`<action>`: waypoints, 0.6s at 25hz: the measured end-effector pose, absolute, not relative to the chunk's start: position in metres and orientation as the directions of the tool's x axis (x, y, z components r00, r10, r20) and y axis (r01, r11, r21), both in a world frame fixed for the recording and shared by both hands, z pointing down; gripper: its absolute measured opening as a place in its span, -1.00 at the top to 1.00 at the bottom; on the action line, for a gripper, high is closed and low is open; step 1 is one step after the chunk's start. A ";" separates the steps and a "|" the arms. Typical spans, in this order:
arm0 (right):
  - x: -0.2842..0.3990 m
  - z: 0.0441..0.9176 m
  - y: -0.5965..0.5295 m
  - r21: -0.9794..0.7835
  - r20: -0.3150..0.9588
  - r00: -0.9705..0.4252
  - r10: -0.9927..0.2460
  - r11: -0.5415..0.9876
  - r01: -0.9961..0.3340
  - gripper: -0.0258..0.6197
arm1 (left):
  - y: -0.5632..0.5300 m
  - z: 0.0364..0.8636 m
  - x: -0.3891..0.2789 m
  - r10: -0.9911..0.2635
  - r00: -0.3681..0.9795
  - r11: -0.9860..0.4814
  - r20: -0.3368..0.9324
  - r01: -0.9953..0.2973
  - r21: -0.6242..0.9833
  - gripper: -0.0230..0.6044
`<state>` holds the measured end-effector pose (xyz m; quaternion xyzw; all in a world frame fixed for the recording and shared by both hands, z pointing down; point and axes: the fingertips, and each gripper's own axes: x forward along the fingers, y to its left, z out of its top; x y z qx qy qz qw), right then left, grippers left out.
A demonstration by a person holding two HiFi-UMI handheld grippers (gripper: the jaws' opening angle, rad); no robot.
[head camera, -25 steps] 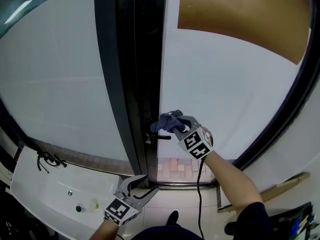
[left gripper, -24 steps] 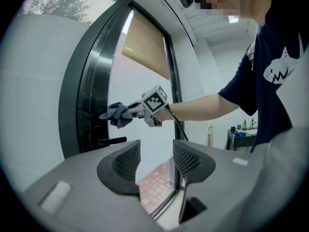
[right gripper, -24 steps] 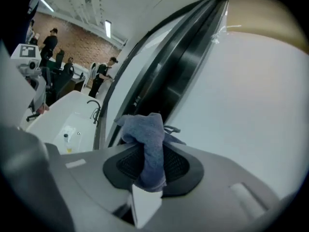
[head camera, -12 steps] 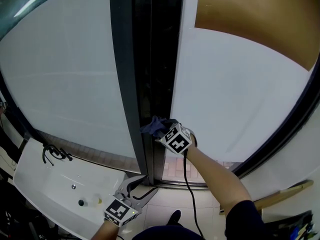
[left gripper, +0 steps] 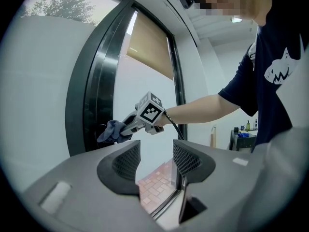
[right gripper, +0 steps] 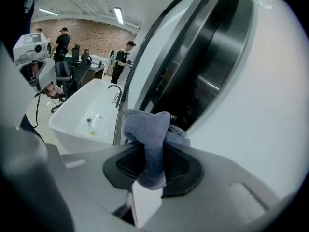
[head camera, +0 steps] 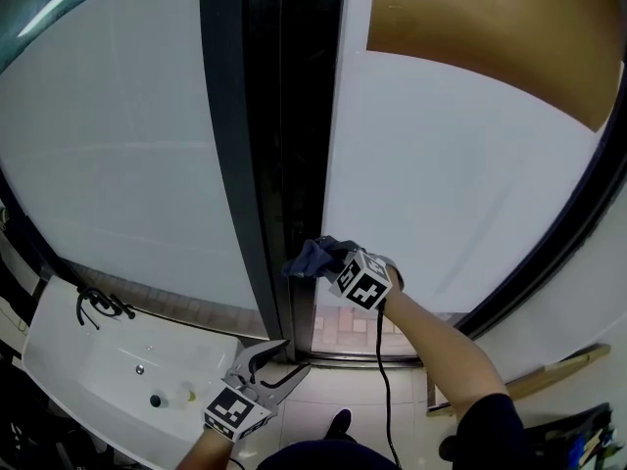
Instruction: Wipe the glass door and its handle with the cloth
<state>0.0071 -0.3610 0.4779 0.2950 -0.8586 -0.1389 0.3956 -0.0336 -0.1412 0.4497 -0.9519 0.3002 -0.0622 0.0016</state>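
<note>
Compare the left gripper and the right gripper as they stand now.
The left gripper is open and empty; the right gripper is shut on the blue cloth. The left gripper hangs low, away from the door; the right gripper holds the cloth up at the dark door frame. Both have the same grey two-jaw build.
</note>
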 end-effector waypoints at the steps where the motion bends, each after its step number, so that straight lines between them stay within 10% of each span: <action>1: 0.017 0.479 -0.360 0.476 0.597 -0.503 -0.625 0.781 -0.405 0.63 | -0.141 0.451 -0.032 -0.568 0.814 -0.822 0.123 -0.567 -0.042 0.27; 15: 0.029 0.447 -0.355 0.564 0.491 -0.508 -0.708 0.702 -0.435 0.63 | -0.138 0.450 -0.024 -0.551 0.825 -0.834 0.120 -0.551 -0.041 0.27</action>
